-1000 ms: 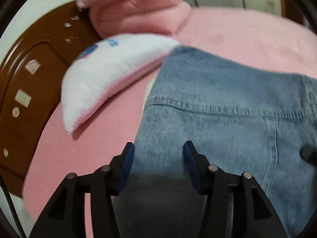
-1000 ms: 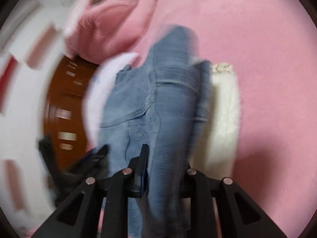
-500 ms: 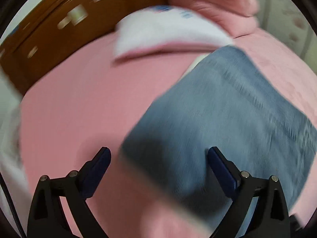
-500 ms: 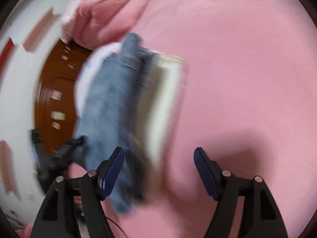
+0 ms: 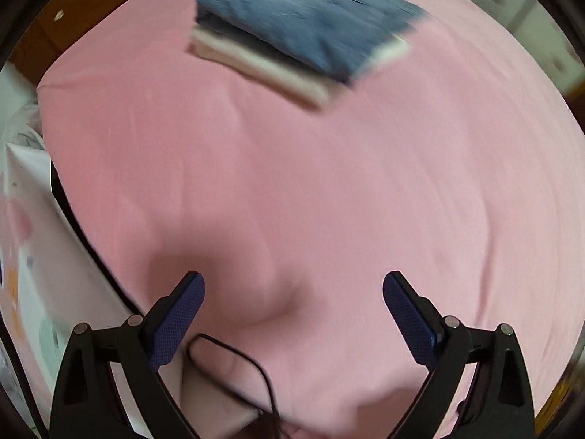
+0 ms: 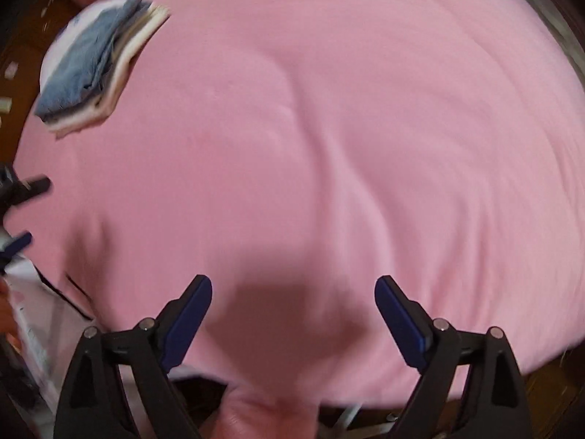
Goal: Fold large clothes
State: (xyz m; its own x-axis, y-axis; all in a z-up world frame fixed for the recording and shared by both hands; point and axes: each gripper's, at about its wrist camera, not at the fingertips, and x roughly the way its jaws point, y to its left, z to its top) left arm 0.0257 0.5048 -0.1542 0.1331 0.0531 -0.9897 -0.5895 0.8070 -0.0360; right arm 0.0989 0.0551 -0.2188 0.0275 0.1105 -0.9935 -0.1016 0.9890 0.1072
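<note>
Both grippers have drawn back over the pink bedsheet (image 5: 292,183), leaving the folded blue denim jeans (image 5: 303,25) far ahead of the wide, empty, just-opened left gripper (image 5: 292,292) and right gripper (image 6: 292,296).

A pink bed (image 5: 329,183) fills both views (sheet faintly creased), with a brown wooden headboard (image 5: 84,3) along its far edge.

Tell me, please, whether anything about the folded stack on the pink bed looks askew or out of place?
Little stands out. The folded jeans lie on the cream garment slightly offset, so a cream strip shows along the near edge. Their far corner overlaps the white pillow. Both grippers, left gripper and right gripper, are open and empty.
</note>
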